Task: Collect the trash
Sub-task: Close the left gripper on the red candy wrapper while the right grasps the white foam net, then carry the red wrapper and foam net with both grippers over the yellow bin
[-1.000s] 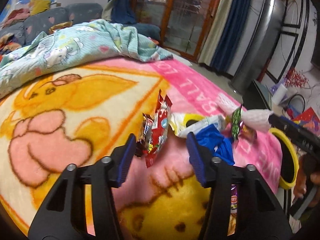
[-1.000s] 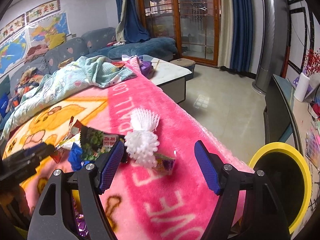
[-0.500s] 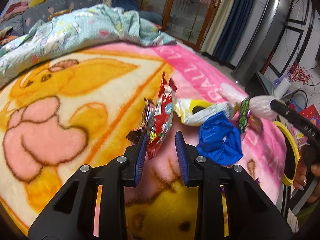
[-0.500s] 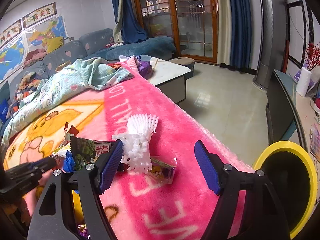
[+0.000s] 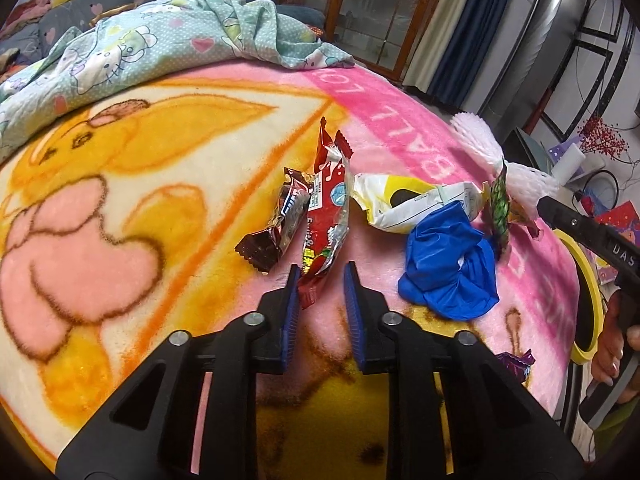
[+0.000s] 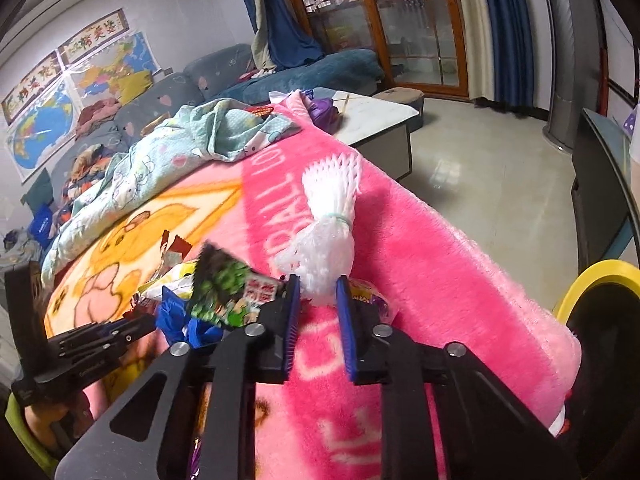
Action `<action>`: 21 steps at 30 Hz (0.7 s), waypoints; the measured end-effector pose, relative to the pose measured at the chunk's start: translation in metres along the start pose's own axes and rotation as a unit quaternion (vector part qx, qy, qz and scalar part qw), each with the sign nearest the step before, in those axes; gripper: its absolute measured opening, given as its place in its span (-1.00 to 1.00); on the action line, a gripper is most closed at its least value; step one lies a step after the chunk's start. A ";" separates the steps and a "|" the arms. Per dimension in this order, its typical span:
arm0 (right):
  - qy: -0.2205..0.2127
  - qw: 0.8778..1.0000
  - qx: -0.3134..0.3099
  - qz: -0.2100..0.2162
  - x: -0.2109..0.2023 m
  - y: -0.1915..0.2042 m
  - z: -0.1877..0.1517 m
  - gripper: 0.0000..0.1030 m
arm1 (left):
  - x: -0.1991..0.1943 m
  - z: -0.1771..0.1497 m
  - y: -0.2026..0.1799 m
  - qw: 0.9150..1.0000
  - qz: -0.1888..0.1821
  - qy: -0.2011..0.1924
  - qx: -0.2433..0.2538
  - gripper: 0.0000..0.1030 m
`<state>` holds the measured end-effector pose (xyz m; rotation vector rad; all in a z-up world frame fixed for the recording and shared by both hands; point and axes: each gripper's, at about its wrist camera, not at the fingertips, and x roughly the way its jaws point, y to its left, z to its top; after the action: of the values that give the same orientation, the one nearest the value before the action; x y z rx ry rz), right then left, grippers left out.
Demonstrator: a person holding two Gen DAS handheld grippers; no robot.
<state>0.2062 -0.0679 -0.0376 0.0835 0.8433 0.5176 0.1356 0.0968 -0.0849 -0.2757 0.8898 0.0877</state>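
Trash lies on a pink and yellow blanket [image 5: 120,184]. My left gripper [image 5: 320,284] has its jaws closed onto the lower end of a red snack wrapper [image 5: 328,216]. Beside it are a brown candy wrapper [image 5: 276,228], a white-yellow wrapper [image 5: 404,204], a crumpled blue bag [image 5: 452,264] and a green packet [image 5: 500,208]. My right gripper [image 6: 318,294] is shut on the white foam fruit net [image 6: 324,232], which also shows in the left wrist view [image 5: 500,160]. The green packet [image 6: 228,288] lies just left of it.
A yellow-rimmed bin [image 6: 592,280] stands off the bed's right edge, also in the left wrist view [image 5: 588,292]. A light blue quilt [image 5: 152,44] is bunched at the far side. A purple wrapper [image 5: 514,364] lies near the bed edge. A white low table [image 6: 372,120] stands beyond.
Both grippers moved forward and closed: the left onto the red wrapper's end, the right from wide open onto the foam net.
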 end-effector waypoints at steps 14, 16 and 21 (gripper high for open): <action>-0.043 0.999 -0.004 -0.001 -0.031 0.001 0.009 -0.74 | -0.015 0.001 -0.001 0.999 -0.021 -0.025 -0.005 -0.93; -0.047 0.999 0.000 -0.003 -0.035 -0.001 0.011 -0.74 | -0.020 0.002 -0.003 0.999 -0.023 -0.032 -0.003 -0.93; -0.056 0.998 0.000 -0.010 -0.049 -0.005 0.013 -0.74 | -0.031 0.006 -0.008 0.998 -0.031 -0.049 0.001 -0.93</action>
<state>0.1910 -0.0932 0.0039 0.1025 0.7341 0.4903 0.1220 0.0920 -0.0551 -0.2953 0.7834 0.0420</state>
